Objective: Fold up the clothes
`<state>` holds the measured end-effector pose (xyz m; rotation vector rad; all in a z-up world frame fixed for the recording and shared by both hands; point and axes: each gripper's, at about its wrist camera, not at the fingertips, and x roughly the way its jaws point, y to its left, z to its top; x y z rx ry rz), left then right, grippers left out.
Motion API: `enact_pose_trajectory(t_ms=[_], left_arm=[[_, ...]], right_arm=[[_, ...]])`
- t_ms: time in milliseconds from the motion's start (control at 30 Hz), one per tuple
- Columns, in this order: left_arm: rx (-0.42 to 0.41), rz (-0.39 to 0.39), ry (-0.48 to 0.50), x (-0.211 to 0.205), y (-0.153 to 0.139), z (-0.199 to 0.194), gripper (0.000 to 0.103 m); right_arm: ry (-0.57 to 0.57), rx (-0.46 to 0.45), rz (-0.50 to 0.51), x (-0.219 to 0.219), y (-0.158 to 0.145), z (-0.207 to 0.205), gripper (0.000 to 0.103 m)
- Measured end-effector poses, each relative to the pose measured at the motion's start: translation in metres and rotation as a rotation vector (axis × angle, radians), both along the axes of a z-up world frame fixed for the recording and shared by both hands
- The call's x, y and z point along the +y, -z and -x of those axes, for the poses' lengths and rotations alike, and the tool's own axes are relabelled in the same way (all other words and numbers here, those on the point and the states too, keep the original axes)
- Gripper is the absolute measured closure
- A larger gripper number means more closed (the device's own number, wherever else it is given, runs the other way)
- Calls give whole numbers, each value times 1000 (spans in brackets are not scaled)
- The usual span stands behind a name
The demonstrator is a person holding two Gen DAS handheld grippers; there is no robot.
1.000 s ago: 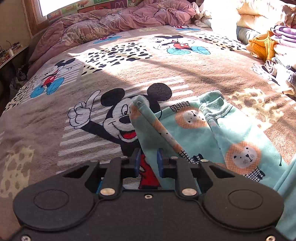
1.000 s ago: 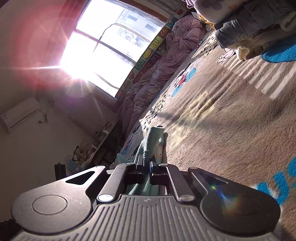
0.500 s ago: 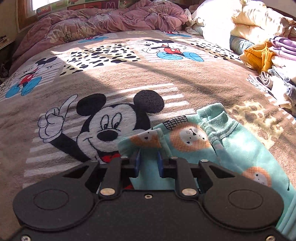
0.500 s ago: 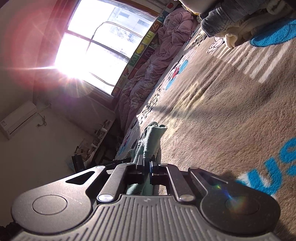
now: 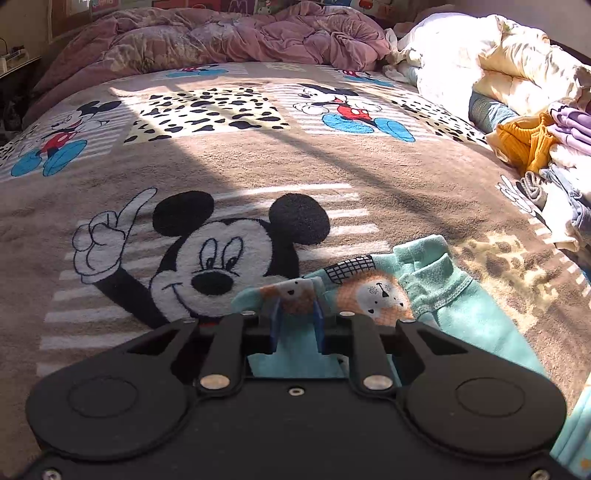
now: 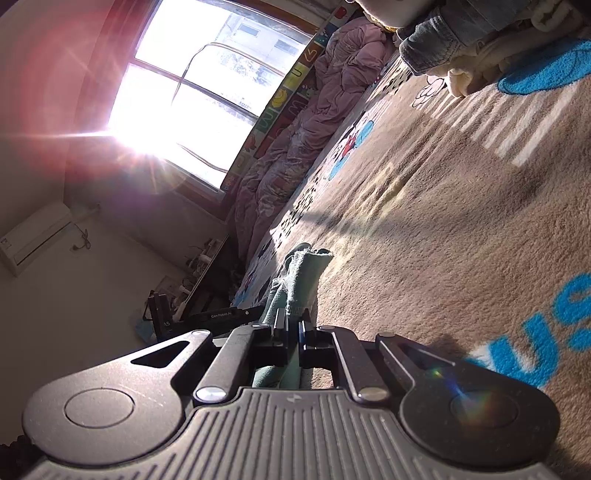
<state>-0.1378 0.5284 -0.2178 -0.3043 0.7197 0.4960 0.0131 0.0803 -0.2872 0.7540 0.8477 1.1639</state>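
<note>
A: Location of soft teal fleece garment with lion print [image 5: 436, 306]?

B: Flat on bed blanket [image 5: 258, 177]. Light, limp. Left gripper [image 5: 297, 325] fingers pinching folded edge; right gripper [image 6: 293, 332] clamped on hem. Grip edges only.

Readable: blue letters "US" woven into the brown blanket [image 6: 480, 229]; small white print, seemingly "Gen Robot AI", on a black bar [image 6: 221, 315]; letter "M" on the wall panel [image 5: 236, 5].

The left claw [image 5: 297, 317] is matte black, with two round discs, silver pivot screws and blue finger pads [image 5: 274, 325]. The right claw [image 6: 293, 328] looks alike, plus a ribbed grey housing; its pads seem blue, though glare obscures them.
</note>
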Motion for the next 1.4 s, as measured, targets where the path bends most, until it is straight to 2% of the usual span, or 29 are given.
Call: enact_pose_trajectory(t_ms=[100, 200, 433, 600, 700, 800, 933, 967, 1067, 1167, 1233, 1400], left_arm=[[14, -54, 6, -6, -17, 14, 85], [5, -75, -14, -7, -25, 28, 85], [27, -123, -63, -5, -12, 17, 85], [18, -54, -66, 6, 10, -11, 85], [85, -70, -68, 2, 25, -27, 86], [100, -43, -77, 5, 24, -28, 86], [138, -77, -81, -4, 23, -31, 86], [137, -72, -81, -3, 19, -31, 87], [5, -13, -145, 12, -7, -12, 86], [-58, 4, -173, 19, -22, 3, 86], [-58, 4, -161, 18, -23, 3, 86], [-22, 22, -100, 10, 6, -18, 86]], right_arm=[[2, -9, -5, -1, -1, 1, 96], [8, -19, -10, -1, -3, 3, 96], [5, -31, -29, -2, -8, 6, 96], [3, -23, -19, -2, -4, 2, 96], [-3, -11, -15, 0, -2, -1, 96], [-9, -1, -12, 2, 0, -5, 96], [-8, 7, -5, 5, 3, -4, 96], [-6, 5, -4, 4, 3, -3, 96], [3, -9, -8, 1, 0, 0, 96], [2, -22, -20, -1, -3, 4, 96], [1, -26, -21, 0, -4, 3, 96], [4, -19, -19, 2, -3, 1, 96]])
